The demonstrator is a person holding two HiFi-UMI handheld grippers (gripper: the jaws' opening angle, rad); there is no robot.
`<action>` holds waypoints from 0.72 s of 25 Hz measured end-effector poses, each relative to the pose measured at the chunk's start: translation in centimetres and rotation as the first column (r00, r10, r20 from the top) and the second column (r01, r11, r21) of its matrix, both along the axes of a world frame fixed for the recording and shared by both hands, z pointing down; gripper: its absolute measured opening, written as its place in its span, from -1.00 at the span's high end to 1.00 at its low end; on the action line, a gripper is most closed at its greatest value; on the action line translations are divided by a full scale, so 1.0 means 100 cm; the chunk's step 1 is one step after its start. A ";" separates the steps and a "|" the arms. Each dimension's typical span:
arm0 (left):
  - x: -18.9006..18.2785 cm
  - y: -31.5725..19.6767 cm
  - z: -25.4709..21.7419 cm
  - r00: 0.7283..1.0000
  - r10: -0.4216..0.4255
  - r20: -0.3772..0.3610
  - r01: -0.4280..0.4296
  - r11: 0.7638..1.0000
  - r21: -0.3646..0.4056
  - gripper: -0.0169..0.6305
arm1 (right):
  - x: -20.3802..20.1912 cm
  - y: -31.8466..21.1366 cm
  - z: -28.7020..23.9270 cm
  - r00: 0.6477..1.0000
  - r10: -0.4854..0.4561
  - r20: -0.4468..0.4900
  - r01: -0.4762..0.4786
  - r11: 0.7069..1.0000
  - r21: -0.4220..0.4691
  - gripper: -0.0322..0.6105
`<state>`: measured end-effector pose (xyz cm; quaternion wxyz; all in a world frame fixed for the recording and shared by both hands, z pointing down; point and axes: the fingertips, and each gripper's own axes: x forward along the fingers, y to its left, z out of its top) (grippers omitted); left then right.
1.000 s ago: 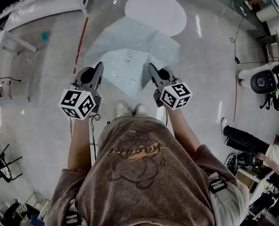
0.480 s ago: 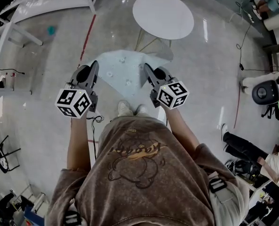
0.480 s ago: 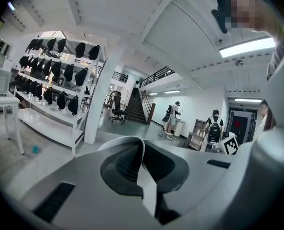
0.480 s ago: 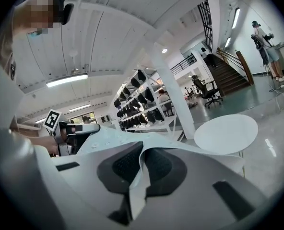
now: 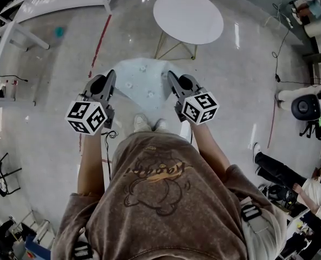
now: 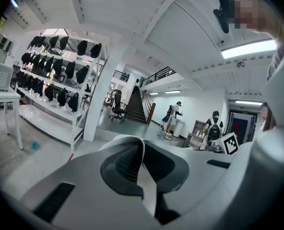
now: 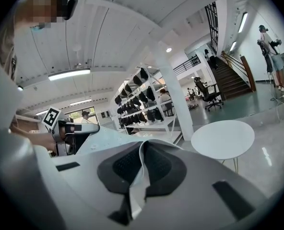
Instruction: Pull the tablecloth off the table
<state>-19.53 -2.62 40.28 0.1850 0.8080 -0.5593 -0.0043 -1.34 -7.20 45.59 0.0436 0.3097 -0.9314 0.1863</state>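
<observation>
A pale blue tablecloth [image 5: 140,83] hangs stretched between my two grippers, clear of the round white table [image 5: 188,16] beyond it. My left gripper [image 5: 111,76] is shut on the cloth's left corner, and a fold of cloth [image 6: 144,176] shows pinched between its jaws. My right gripper [image 5: 170,76] is shut on the right corner, where a strip of cloth [image 7: 139,178] runs through its jaws. The table [image 7: 222,138] stands bare to the right in the right gripper view. The left gripper [image 7: 67,128] also shows there at the left.
A red line [image 5: 98,45] runs along the grey floor to the left. White shelving [image 5: 52,4] with black bags stands at the far left. A seated person's legs [image 5: 282,169] and equipment lie at the right. My feet [image 5: 149,124] are just below the cloth.
The cloth has slid fully off the table, which now stands bare, and it hangs shorter between my grippers. Both grippers stay shut on its corners at about the same height.
</observation>
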 end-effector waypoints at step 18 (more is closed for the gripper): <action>0.064 -0.048 -0.003 0.968 0.235 -0.086 -0.233 0.972 0.032 0.89 | 0.081 -0.016 -0.043 0.959 0.284 0.001 -0.284 0.957 0.057 0.86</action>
